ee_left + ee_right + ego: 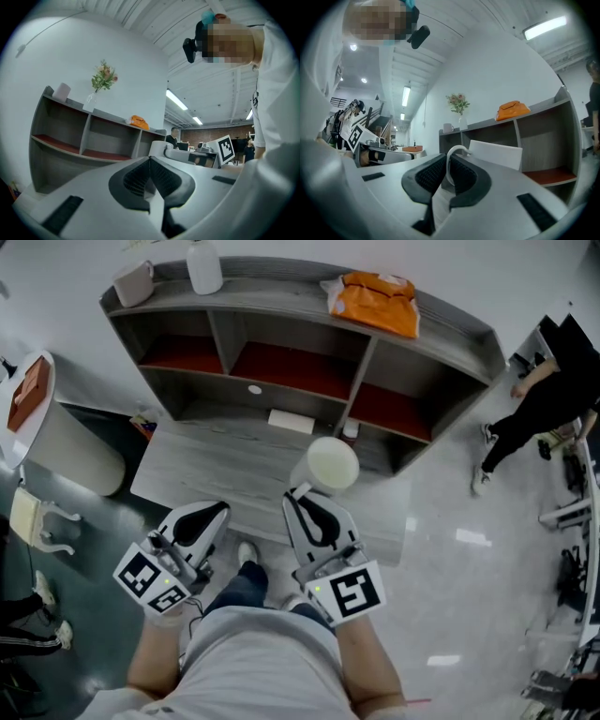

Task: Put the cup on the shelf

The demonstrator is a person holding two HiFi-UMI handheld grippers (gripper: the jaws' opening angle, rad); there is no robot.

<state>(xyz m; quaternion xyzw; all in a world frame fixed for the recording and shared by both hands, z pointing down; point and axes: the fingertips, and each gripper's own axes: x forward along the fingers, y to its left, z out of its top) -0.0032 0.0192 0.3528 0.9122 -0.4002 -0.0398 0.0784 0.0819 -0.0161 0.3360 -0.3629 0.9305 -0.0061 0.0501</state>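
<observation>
A white cup (pixel 330 465) hangs in front of the grey shelf (pixel 281 310), over its low front ledge. My right gripper (pixel 300 495) is shut on the cup's handle; in the right gripper view the thin white handle (pixel 451 157) sits pinched between the black pads, with the cup body (pixel 497 154) beyond. My left gripper (pixel 221 511) is beside it to the left, shut with nothing in it. In the left gripper view its pads (pixel 140 176) meet, and the cup (pixel 161 147) shows behind them.
The shelf top carries a mug (pixel 133 282), a white vase (pixel 203 266) and an orange bag (pixel 377 302). A white box (pixel 291 421) lies on the ledge. A round white table (pixel 26 399) stands left. A person (pixel 539 399) walks at the right.
</observation>
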